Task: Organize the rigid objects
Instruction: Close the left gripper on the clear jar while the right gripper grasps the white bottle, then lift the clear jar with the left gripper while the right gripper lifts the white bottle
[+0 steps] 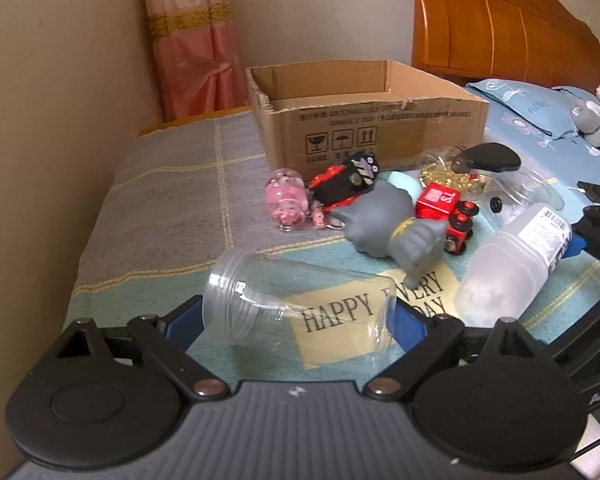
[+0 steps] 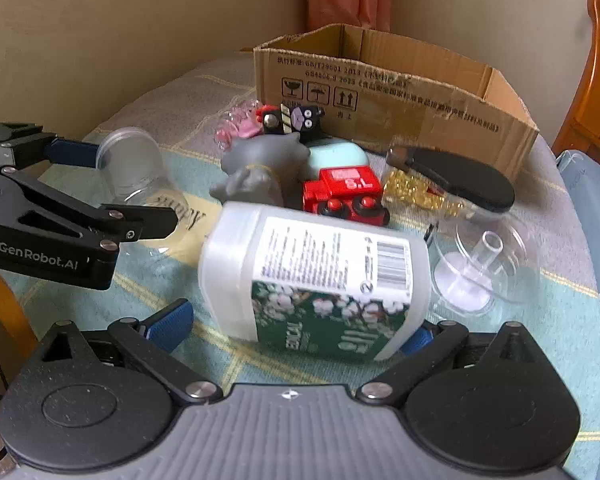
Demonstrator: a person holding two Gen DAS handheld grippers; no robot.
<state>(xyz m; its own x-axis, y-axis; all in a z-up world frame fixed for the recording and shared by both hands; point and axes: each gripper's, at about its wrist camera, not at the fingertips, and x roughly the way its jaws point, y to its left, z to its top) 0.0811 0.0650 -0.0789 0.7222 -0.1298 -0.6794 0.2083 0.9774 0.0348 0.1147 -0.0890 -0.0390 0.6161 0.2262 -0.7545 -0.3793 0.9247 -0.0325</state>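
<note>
A clear plastic jar (image 1: 296,300) lies on its side between the open fingers of my left gripper (image 1: 296,320); it also shows in the right wrist view (image 2: 132,164). A white labelled container (image 2: 316,280) lies between the open fingers of my right gripper (image 2: 296,328), whose left finger stands apart from it; it shows in the left wrist view (image 1: 512,264). Behind lie a grey figure (image 1: 392,224), a red toy train (image 1: 448,212), a black and red toy (image 1: 348,180) and a pink jar (image 1: 286,200).
An open cardboard box (image 1: 364,120) stands at the back of the cloth-covered surface (image 1: 172,200). A black-lidded jar of yellow beads (image 2: 444,184) and a clear lid (image 2: 480,272) lie at the right. A wall, curtain and wooden headboard (image 1: 500,20) stand behind.
</note>
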